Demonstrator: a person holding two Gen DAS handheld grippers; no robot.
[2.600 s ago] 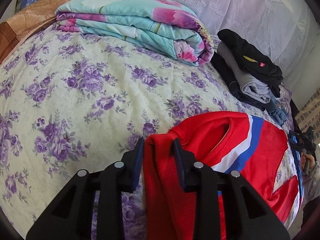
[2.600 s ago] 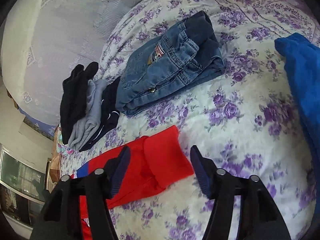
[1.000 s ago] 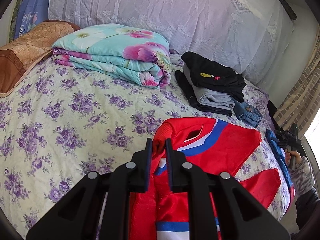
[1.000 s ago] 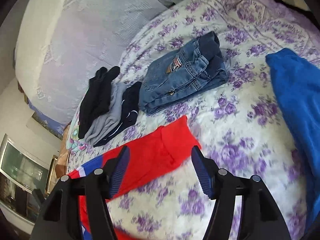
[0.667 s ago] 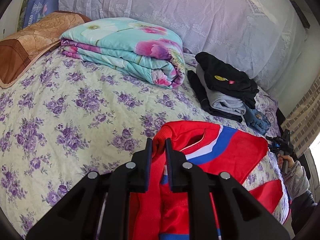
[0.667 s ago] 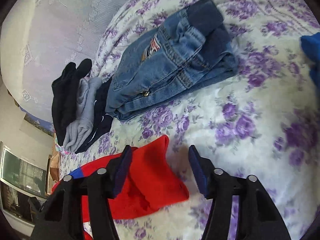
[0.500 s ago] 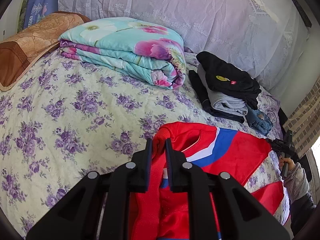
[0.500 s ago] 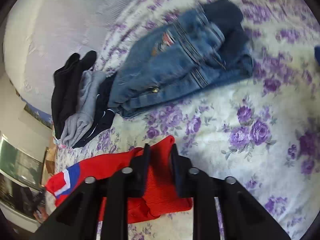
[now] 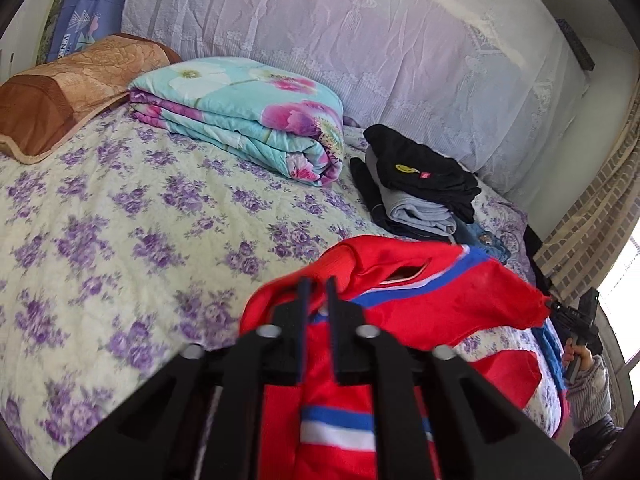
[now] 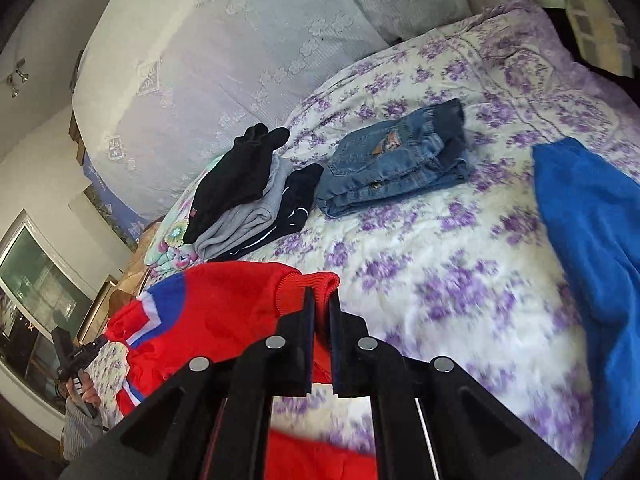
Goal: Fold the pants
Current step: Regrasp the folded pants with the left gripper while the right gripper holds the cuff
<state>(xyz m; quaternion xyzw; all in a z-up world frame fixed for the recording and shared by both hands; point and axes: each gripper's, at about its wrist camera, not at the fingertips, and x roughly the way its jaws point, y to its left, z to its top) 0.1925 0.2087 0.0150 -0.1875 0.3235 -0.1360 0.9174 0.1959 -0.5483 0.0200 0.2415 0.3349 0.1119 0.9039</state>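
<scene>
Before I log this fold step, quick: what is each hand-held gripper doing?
Left hand-held gripper: shut on the red pants.
Right hand-held gripper: shut on the red pants' ribbed cuff.

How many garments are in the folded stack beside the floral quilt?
3 visible: a black top garment, a grey middle one, a dark bottom one. More may be hidden underneath.

The red pants are smooth cloth with a ribbed knit cuff. The bedspread looks quilted and matt. The jeans are rough denim.
</scene>
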